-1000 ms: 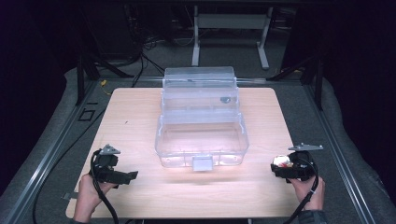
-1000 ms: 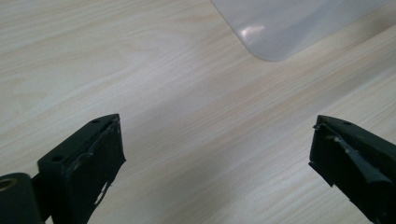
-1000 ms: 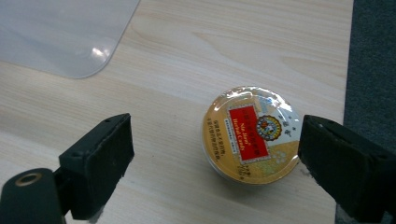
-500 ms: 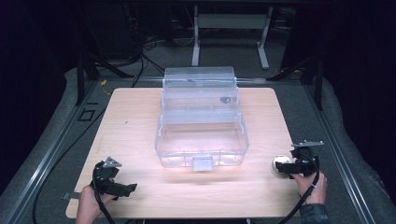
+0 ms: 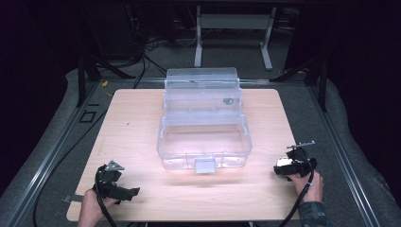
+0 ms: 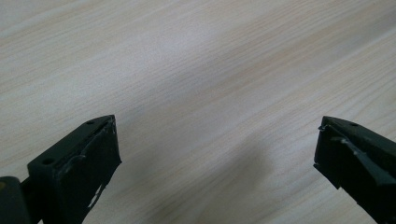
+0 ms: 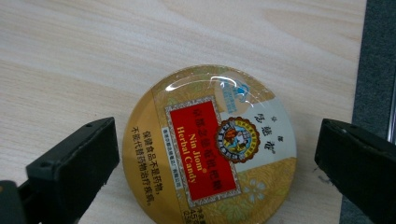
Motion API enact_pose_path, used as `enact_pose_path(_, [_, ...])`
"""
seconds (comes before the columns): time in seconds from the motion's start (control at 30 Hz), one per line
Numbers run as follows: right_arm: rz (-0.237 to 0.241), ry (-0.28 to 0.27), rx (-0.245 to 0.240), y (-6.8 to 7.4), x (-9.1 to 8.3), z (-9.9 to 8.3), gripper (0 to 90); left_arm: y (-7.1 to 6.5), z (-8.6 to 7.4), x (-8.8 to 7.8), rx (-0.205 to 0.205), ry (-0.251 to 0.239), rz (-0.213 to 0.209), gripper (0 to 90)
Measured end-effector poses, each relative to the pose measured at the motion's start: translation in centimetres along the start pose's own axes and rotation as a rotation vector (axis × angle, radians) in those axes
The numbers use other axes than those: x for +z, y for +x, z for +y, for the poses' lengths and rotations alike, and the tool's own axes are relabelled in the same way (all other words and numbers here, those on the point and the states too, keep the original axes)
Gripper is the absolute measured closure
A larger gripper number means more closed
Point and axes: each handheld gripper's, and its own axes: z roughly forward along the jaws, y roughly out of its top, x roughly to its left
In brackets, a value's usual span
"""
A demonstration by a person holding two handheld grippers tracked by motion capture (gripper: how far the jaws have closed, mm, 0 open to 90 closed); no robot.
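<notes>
High view: the clear plastic box [image 5: 204,135] stands open at the centre of the wooden surface [image 5: 137,127], lid tilted back toward the far edge and latch tab facing the person. This orientation leaves the main compartment reachable from the near side. The left tool [image 5: 126,191] is held low over the near left corner of the surface, well apart from the box, judged to be parked out of the way. The right tool [image 5: 279,170] sits at the near right edge, lowered over the candy tin [image 5: 283,163], of which only a pale patch shows here.

Left gripper view: the left tool [image 6: 215,140] has its jaws spread wide, with bare wood grain between them and nothing held.

Right gripper view: the round candy tin [image 7: 210,149] lies flat on the surface, label up, close to the surface's right edge, with grey carpet [image 7: 373,60] beyond. The right tool [image 7: 215,149] straddles it. Its jaws have just been opening and now stand on either side of the tin with a visible gap at each side, so the pads do not press on it. This placement is judged to be the alignment for a sideways pinch across the tin's rim.
</notes>
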Motion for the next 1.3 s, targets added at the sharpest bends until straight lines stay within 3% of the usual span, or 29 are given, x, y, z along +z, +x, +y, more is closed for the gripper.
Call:
enact_pose_path(0.07, [0.011,0.018,-0.026,0.1,0.3,0.1,11.4,-0.1,-0.1,0.1,-0.004,0.005,-0.005,0.1])
enact_pose_path(0.23, [-0.007,0.051,-0.061,0.3,0.1,0.7,19.0,-0.1,0.0,0.0,0.002,0.004,-0.025,0.2])
enact_pose_path(0.3, [-0.028,0.064,-0.068,0.4,0.0,1.0,19.6,-0.1,0.0,-0.1,-0.004,0.001,-0.026,0.2])
enact_pose_path(0.37, [-0.001,0.073,-0.071,0.4,0.0,1.1,19.7,-0.1,0.0,-0.1,-0.005,0.001,-0.026,0.2])
enact_pose_path(0.4, [0.036,0.084,-0.074,0.3,0.0,1.2,19.7,-0.1,0.0,-0.1,-0.004,0.003,-0.025,0.2])
enact_pose_path(0.47, [-0.022,0.087,-0.081,0.4,0.1,1.3,19.7,0.0,0.0,-0.1,-0.002,0.006,-0.028,0.2])
enact_pose_path(0.53, [0.014,0.1,-0.077,0.3,0.1,1.4,19.6,0.0,0.0,-0.1,-0.002,0.007,-0.026,0.2])
enact_pose_path(0.73, [0.01,0.16,-0.107,0.4,0.3,2.2,20.0,0.0,0.1,-0.4,-0.007,-0.012,-0.051,0.2])
enact_pose_path(0.87, [0.012,0.178,-0.133,0.6,0.3,2.6,20.2,0.0,0.2,-0.7,0.003,-0.008,-0.043,0.2])
enact_pose_path(1.0, [0.012,0.188,-0.139,0.6,0.1,2.9,20.1,-0.1,0.3,-1.3,0.002,-0.036,-0.032,0.3])
enact_pose_path(1.13, [0.016,0.194,-0.154,0.7,-0.3,3.3,20.1,-0.2,0.6,-1.6,0.017,-0.029,-0.027,0.2])
enact_pose_path(1.17, [-0.002,0.19,-0.157,0.8,-0.5,3.4,20.1,-0.2,0.6,-1.7,0.023,-0.027,-0.023,0.2])
enact_pose_path(1.23, [0.019,0.184,-0.157,0.8,-0.9,3.6,20.1,-0.2,0.6,-1.8,0.027,-0.027,-0.016,0.2])
enact_pose_path(1.27, [-0.007,0.185,-0.162,1.0,-1.1,3.7,20.1,-0.2,0.6,-1.9,0.026,-0.029,-0.016,0.2])
enact_pose_path(1.3, [-0.001,0.182,-0.167,1.0,-1.2,3.7,20.1,-0.3,0.6,-1.9,0.023,-0.03,-0.014,0.2])
